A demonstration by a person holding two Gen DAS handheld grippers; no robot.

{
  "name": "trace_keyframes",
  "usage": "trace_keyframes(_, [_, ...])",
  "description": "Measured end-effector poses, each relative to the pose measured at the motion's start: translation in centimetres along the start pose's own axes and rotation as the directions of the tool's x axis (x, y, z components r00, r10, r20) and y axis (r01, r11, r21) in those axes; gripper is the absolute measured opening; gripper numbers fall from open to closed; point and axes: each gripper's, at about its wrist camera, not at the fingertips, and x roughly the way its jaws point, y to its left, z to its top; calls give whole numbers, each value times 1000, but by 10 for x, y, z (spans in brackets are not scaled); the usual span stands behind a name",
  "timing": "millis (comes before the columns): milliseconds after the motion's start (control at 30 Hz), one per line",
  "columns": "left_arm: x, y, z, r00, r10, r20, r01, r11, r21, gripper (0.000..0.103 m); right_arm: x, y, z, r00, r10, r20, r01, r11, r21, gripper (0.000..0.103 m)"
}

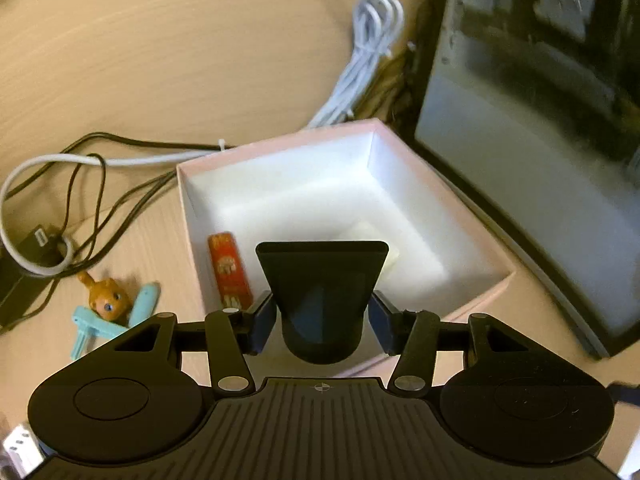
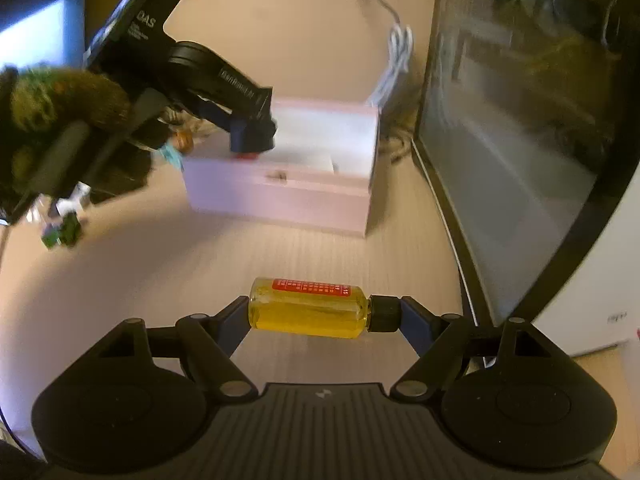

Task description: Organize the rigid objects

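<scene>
The left tool (image 1: 322, 320) holds a black flared nozzle (image 1: 322, 284) by its round neck, its pads pressed to both sides, and carries it over the open pink box (image 1: 460, 216) on the tabletop (image 1: 140, 60). The flat mouth of the nozzle points forward and down into the white interior, which suggests it is about to be set inside. A small red packet (image 1: 229, 272) already lies along the box's near-left wall, so the free floor to its right seems the likely landing spot.

The right tool (image 2: 322, 314) grips a small bottle of yellow liquid (image 2: 308, 308) lengthwise, one pad on its base and the other on its black cap (image 2: 384, 312), above the tabletop short of the box. Held end to end, the bottle lies level and cannot roll out.

Outside the box, beside its left wall, an orange figurine (image 1: 107, 300) and a pale blue plastic piece (image 1: 140, 304) lie unsorted near loose cables (image 1: 80, 168).
</scene>
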Motion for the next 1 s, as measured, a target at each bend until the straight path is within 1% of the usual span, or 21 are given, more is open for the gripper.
trace_keyframes(67, [-1,7,-5,1000,-4,8,4,998,-66,56,0,-1,-2,1000,-12,-11,12,1000,2,80])
trace_keyframes(100, [0,11,-5,1000,-6,-8,5,994,-105,56,-2,-2,-2,1000,-18,-6,18,1000,6,80])
trace_keyframes(133, [5,14,-5,998,-8,-56,1,991,-134,55,-4,-3,-2,1000,-22,-1,22,1000,10,80])
trace_keyframes(167, [8,16,-5,996,-13,-90,1,990,-142,55,-6,-3,-2,1000,-25,2,25,1000,13,79])
trace_keyframes(200, [6,16,-5,996,-23,-82,12,990,-139,56,-7,-4,-2,1000,-30,3,30,999,15,79])
trace_keyframes(233, [4,16,-6,997,-22,-70,12,991,-133,56,-7,-5,-1,999,-34,4,34,999,16,79])
trace_keyframes(267, [-1,17,-5,999,-16,-41,10,990,-138,55,-9,-5,-2,999,-38,8,38,999,17,76])
trace_keyframes(300, [-9,20,-5,1000,-7,15,10,987,-159,54,-9,-5,-1,999,-43,11,43,999,16,75])
trace_keyframes(333, [-18,24,-6,997,1,79,14,981,-192,54,-10,-5,-1,999,-47,15,46,999,19,75])
trace_keyframes(400, [-32,32,-7,990,6,143,31,967,-252,54,-11,-6,-1,999,-49,19,48,998,27,75])
trace_keyframes(500, [-52,42,-16,980,-3,199,67,946,-317,54,-11,-5,-1,999,-39,24,39,999,25,74])
trace_keyframes(600, [-73,47,-35,977,-28,212,102,932,-348,54,-12,-2,-3,1000,-14,23,14,1000,-9,74])
trace_keyframes(667, [-88,44,-52,976,-48,212,122,928,-353,54,-13,-1,-8,1000,-12,13,12,999,-34,75])
trace_keyframes(733, [-98,40,-70,977,-64,201,133,926,-354,54,-12,-2,-15,1000,-31,-4,31,999,-37,75])
trace_keyframes(800, [-103,37,-87,981,-85,175,145,921,-363,54,-11,-6,-23,998,-56,-22,56,998,11,75])
trace_keyframes(867, [-102,36,-100,985,-112,135,155,912,-380,54,-7,-11,-29,997,-54,-60,60,994,92,76])
trace_keyframes(900, [-102,37,-106,985,-123,117,159,908,-387,54,-4,-13,-31,996,-54,-71,62,990,127,78])
trace_keyframes(1000, [-102,40,-118,985,-148,83,169,906,-389,54,1,-10,-38,994,-99,-49,106,979,173,79])
